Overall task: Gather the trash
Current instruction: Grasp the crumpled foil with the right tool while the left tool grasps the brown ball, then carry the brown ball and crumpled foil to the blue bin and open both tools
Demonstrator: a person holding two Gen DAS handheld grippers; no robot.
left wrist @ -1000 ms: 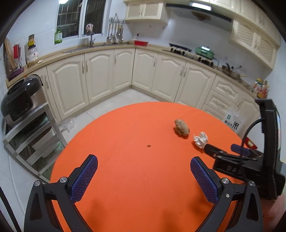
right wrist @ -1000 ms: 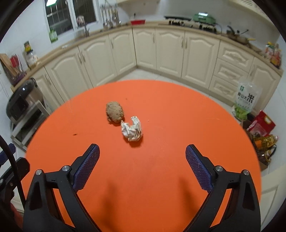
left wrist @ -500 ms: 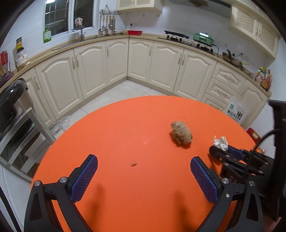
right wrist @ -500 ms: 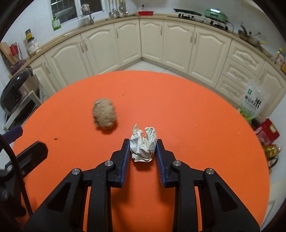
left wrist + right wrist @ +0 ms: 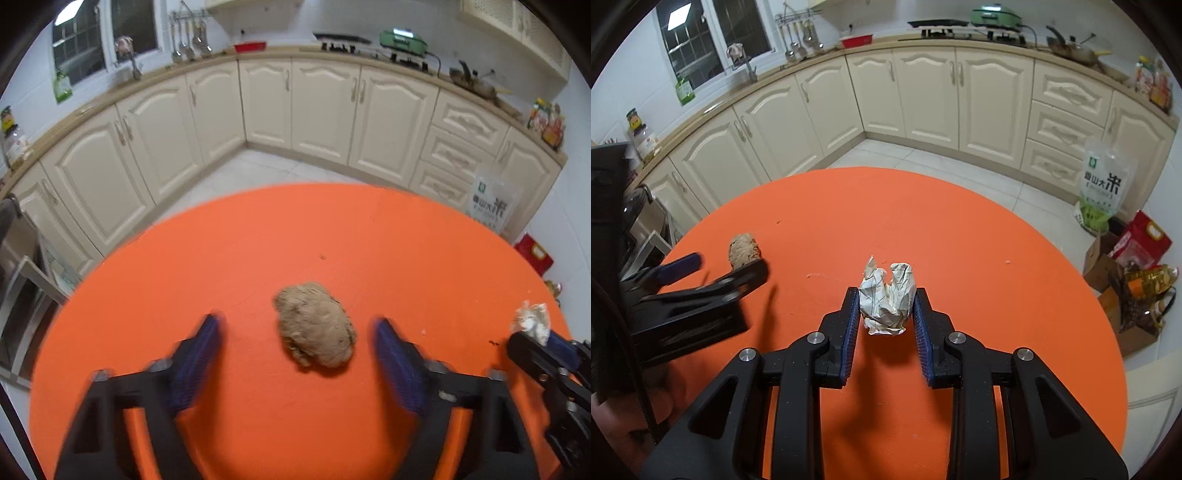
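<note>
1. In the right wrist view, the right gripper (image 5: 885, 314) fills the near foreground, its two blue-padded fingers (image 5: 851, 325) clamped on a crumpled white paper ball (image 5: 888, 301) — the pads press its left and right sides. A shadow lies on the cloth under the ball; whether it touches the surface cannot be told.
2. In the left wrist view, the left gripper (image 5: 295, 354) has its fingers spread wide apart and blurred. The brown lump (image 5: 316, 325) sits on the cloth between the fingertips, touching neither pad.
3. Both pieces of trash are over the round orange table (image 5: 960, 229). From the right camera the brown lump (image 5: 743, 249) lies at about 10 o'clock, partly behind the left gripper's dark finger (image 5: 746, 275).
4. From the left camera, the paper ball (image 5: 532, 323) appears at about 3 o'clock, at the tip of the right gripper (image 5: 535, 347) near the table's right edge.
5. Past the table at 2 o'clock in the right view stand a green-and-white rice bag (image 5: 1102, 188), a red box (image 5: 1145, 240) and a cardboard box with bottles (image 5: 1134, 317) on the tiled floor.
6. Farthest off — from 9 through 12 to 3 o'clock — cream kitchen cabinets (image 5: 923, 92) curve around the room, with a window (image 5: 713, 33) and hanging utensils (image 5: 798, 37) above the counter.
</note>
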